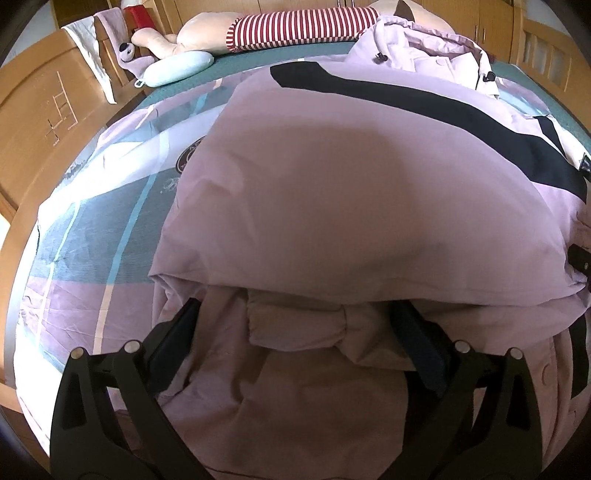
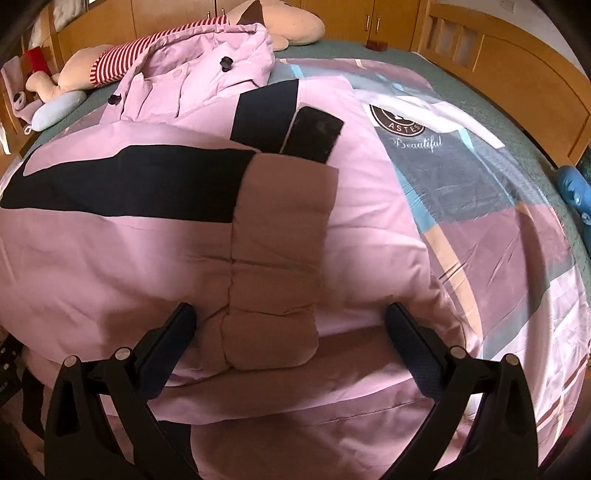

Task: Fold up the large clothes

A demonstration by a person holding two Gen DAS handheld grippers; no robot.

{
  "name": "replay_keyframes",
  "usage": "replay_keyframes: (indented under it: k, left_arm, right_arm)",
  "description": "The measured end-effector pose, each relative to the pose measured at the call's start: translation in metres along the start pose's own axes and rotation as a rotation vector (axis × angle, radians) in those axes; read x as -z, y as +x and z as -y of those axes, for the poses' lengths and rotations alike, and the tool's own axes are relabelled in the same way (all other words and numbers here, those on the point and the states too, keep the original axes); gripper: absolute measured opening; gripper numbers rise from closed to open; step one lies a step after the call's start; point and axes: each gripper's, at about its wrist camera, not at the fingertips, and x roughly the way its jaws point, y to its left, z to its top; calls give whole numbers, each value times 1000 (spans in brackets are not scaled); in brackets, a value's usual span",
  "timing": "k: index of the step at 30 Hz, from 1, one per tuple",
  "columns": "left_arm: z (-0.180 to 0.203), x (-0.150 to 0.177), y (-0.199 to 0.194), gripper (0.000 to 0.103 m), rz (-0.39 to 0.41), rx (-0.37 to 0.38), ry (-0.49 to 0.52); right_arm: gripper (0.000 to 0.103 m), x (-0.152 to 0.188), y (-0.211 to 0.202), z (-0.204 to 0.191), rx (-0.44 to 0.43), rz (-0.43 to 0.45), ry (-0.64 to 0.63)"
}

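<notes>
Lying across a bed, a large pink padded jacket [image 1: 332,192] with black stripes fills the middle of both views, folded over on itself with its hood end toward the far side. In the left wrist view, a wooden footboard [image 1: 33,122] curves along the left edge, with a white cloth [image 1: 90,44] draped over a chair behind it. Next comes a pale blue pillow [image 1: 177,66] on the green sheet, and beside it a long plush toy [image 1: 295,26] in a red-and-white striped shirt lying along the far edge of the bed. A patterned quilt [image 1: 92,206] in grey, blue and mauve blocks lies under the jacket. The left gripper [image 1: 295,325] sits at the jacket's near edge with its fingers spread wide, a puffy fold of pink fabric between them but not pinched.

In the right wrist view, the same jacket [image 2: 147,229] spreads from the left edge to the centre. A padded strip of it [image 2: 280,236] runs from near the gripper up the middle, and a dark phone [image 2: 314,133] lies on the jacket just beyond that strip's far end. The right gripper [image 2: 291,317] is also spread wide, its fingers on either side of the strip's near end without squeezing it. Farther right, the quilt [image 2: 480,206] shows a round logo, and a wooden headboard [image 2: 517,62] rises behind.
</notes>
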Motion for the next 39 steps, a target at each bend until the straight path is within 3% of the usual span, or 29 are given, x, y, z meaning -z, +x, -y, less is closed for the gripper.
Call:
replay_keyframes:
  k: [31,34,36,39]
  left_arm:
    - [4,3,-5,101,24,-24,6]
    - [-1,1,-15,101,14,0,-26]
    - [-5,1,-33,101,68,56,-64]
    - [8,3,-39,101,89,49,-7]
  right_arm:
    - [102,4,0,-4,19,27,-3]
    - [102,4,0,-4,18,26,-3]
    - [102,4,0,-4,19,26,-3]
    - [102,4,0,-4,19,27,-3]
